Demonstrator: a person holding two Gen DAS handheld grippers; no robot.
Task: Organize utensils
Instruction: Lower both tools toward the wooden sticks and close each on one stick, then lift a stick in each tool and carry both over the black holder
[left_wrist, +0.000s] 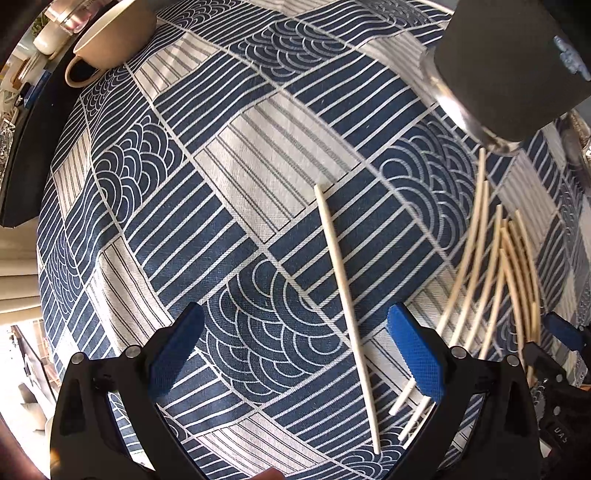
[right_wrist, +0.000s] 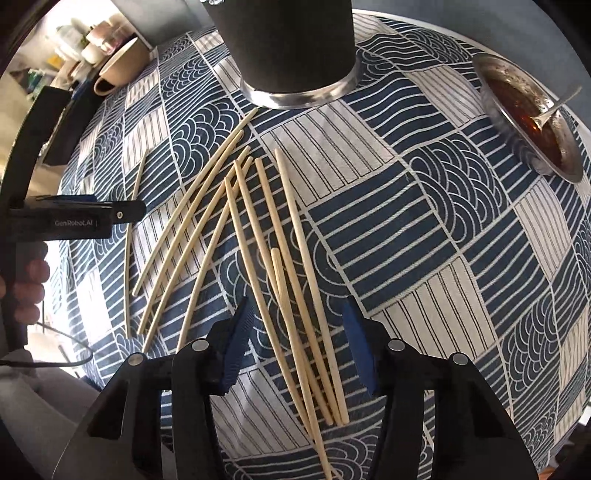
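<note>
**Right wrist view: both tools low over scattered chopsticks**

Right wrist view shows the right tool (right_wrist: 295, 343) pointing down at the desk (right_wrist: 424, 206), which is covered in a blue-and-white patterned cloth. Its blue pads stand partly apart with several chopsticks (right_wrist: 291, 258) passing between them, and no pad presses on a stick. More chopsticks fan out to the left. A dark cylindrical holder (right_wrist: 291, 48) with a metal base stands beyond the sticks, and a metal bowl (right_wrist: 532, 122) holding reddish sauce and a spoon sits far right. The left tool (left_wrist: 295, 350), seen from its own camera, has its jaws wide apart and empty, straddling a single chopstick (left_wrist: 343, 306) lying on the cloth. A beige mug (left_wrist: 110, 37) sits at the far corner
</note>
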